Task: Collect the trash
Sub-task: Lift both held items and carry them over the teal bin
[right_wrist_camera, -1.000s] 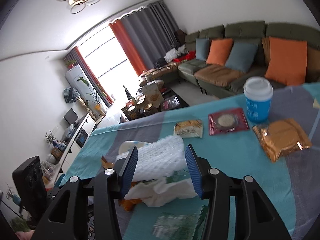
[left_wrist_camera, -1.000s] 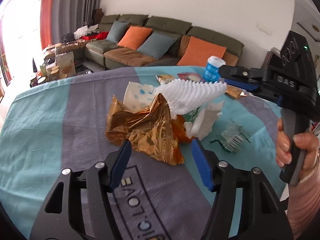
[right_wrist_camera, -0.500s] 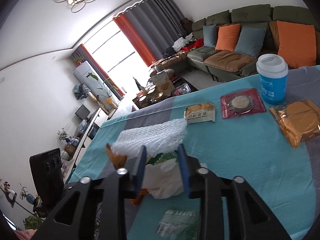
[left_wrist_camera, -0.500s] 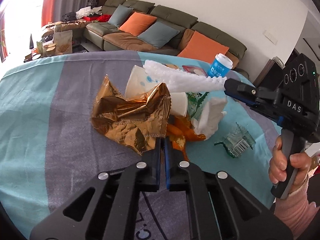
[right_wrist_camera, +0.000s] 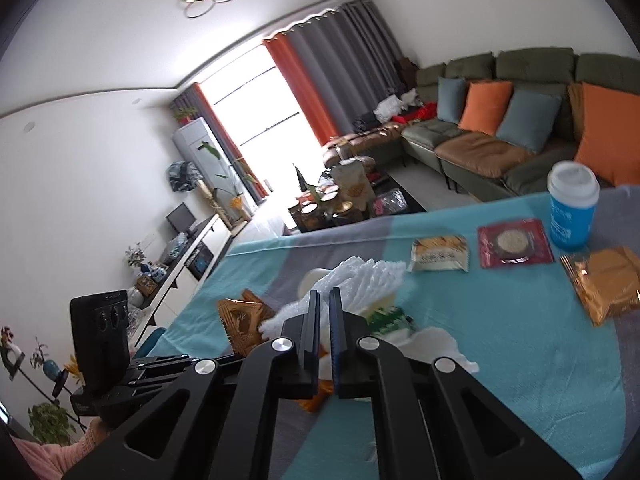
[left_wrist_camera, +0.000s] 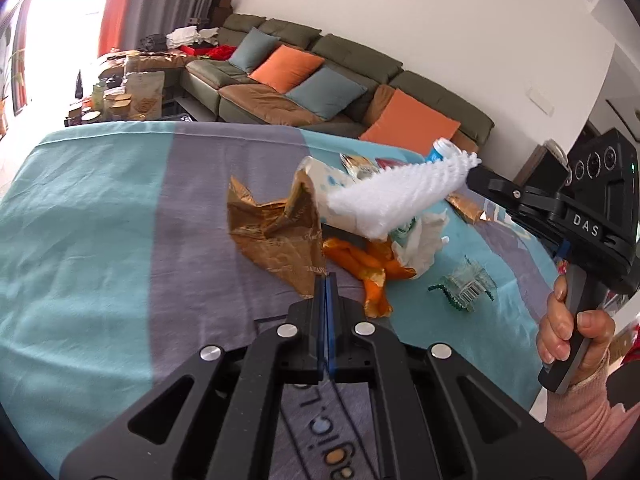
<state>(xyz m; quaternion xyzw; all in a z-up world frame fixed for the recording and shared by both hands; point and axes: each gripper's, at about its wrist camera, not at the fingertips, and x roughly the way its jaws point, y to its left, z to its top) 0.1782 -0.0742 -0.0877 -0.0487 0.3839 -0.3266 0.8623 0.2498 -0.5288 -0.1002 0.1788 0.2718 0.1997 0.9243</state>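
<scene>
Wrapper (left_wrist_camera: 280, 236) edge in left gripper (left_wrist_camera: 326, 280)

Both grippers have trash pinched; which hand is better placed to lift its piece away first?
Right, probably. The right gripper holds the white foam net already raised above the pile, while the left gripper pinches the gold wrapper, which lies on the cloth beside the orange peel.

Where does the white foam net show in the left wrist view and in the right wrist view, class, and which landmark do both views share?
Left wrist view: the white foam net slants across the upper middle, raised above the gold wrapper, its far end at the right tool.
Right wrist view: it fans out at centre, just beyond the tool's shut fingertips.
Shared landmark: the blue cup.
</scene>
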